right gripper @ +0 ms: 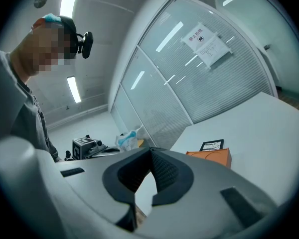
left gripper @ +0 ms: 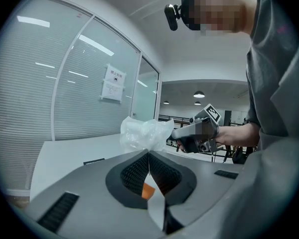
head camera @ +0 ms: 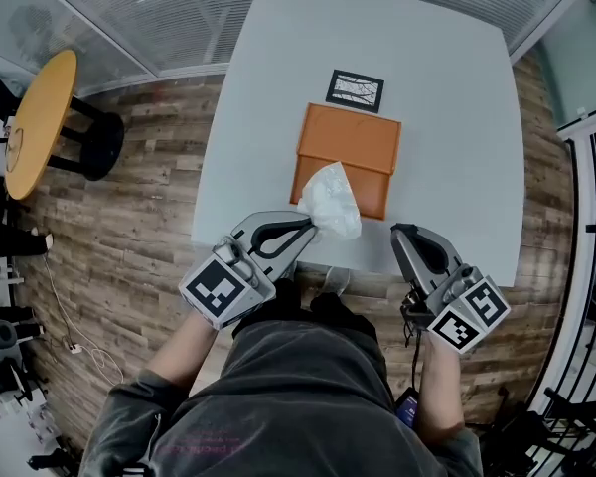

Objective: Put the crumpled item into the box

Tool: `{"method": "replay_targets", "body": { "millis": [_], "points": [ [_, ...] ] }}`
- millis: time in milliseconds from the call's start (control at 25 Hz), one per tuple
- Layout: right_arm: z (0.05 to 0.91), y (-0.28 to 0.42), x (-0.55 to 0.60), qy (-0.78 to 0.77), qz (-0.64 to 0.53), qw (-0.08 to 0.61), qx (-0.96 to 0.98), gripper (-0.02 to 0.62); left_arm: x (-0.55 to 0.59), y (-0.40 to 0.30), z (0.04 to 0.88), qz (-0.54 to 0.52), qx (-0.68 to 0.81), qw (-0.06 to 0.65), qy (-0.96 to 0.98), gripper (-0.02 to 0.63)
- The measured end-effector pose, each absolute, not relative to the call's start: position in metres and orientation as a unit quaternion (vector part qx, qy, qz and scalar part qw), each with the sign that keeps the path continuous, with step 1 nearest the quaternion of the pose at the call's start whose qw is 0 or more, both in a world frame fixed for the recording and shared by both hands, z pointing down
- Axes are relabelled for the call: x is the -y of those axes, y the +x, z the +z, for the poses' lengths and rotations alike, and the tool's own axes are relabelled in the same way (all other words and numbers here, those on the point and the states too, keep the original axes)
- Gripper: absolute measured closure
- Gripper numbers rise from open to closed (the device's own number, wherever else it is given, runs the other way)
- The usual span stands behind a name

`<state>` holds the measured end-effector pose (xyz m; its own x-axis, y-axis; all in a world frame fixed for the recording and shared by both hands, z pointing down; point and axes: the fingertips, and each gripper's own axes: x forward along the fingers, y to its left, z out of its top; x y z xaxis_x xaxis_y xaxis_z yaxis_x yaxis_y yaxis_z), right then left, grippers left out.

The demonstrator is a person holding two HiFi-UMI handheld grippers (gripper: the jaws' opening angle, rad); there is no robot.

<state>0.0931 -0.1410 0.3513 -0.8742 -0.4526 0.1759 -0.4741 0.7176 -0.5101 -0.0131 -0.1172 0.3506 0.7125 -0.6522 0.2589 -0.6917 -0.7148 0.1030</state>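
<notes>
left gripper [head camera: 310,227]: its jaws are pinching one corner of the crumpled item [head camera: 333,202], which is hanging over the near edge of the orange box [head camera: 350,139].
right gripper [head camera: 402,233]: its jaws are meeting on nothing, hovering off the table [head camera: 447,87] at its near edge.
step in hand: i'd be carrying the wad forward over the box's middle and lowering before releasing, since it looks light enough to drift.
box top: i'm not making out whether it is lying open.
room: bare tabletop is lying on both sides, with a black-framed card [head camera: 355,90] sitting just behind the box.
</notes>
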Motion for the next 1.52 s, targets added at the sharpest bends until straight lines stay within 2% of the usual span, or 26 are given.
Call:
{"method": "replay_targets", "body": {
  "millis": [320,840,1520],
  "points": [
    [0.35,0.08,0.145,0.303,0.288,0.022,0.908,0.589,0.134,-0.03,0.371,0.134,0.31,0.102,0.936,0.589],
    [0.374,0.055,0.17,0.363,0.309,0.023,0.879,0.589,0.169,-0.04,0.433,0.209,0.219,0.073,0.95,0.589],
    [0.398,0.063,0.189,0.386,0.334,0.028,0.859,0.589,0.19,-0.022,0.506,0.312,0.154,0.037,0.937,0.589]
  ]
}}
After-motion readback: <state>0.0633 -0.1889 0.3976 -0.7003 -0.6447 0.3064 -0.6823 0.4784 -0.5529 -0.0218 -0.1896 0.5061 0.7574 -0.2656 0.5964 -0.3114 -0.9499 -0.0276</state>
